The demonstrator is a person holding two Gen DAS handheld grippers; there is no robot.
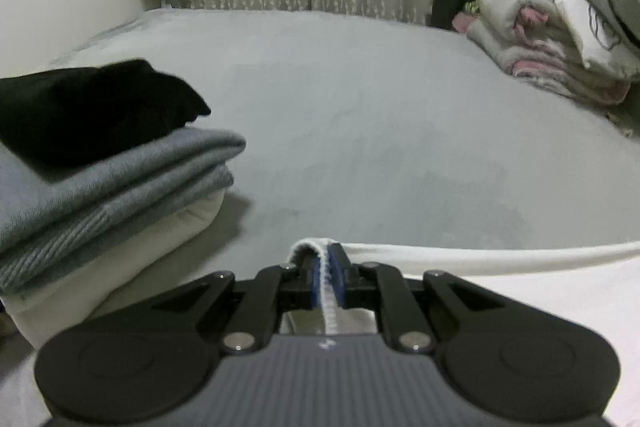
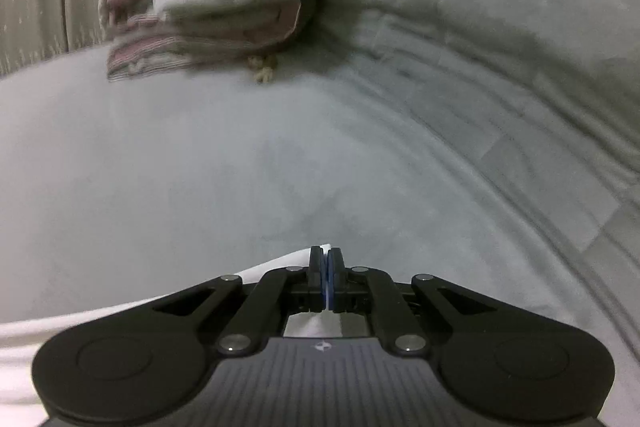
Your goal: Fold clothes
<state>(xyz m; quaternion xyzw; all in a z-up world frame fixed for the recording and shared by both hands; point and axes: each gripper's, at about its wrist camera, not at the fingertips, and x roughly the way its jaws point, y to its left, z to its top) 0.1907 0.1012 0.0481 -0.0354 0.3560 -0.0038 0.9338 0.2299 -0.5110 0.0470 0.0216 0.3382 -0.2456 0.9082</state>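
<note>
Left gripper (image 1: 325, 259) and right gripper (image 2: 325, 259) each clamp an edge of the white cloth garment (image 1: 500, 259) at lower frame, stretched taut over the grey bed sheet (image 1: 360, 107), likely for laying flat.

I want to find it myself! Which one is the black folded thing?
Look at the wide grey bed, then its left side, where a stack of folded clothes sits. The black folded garment lies on top, the only dark piece above the grey-blue and cream layers.

White garment (image 1: 500, 259), ribbed hem pinched at both ends, stretched taut above grey bed.
</note>
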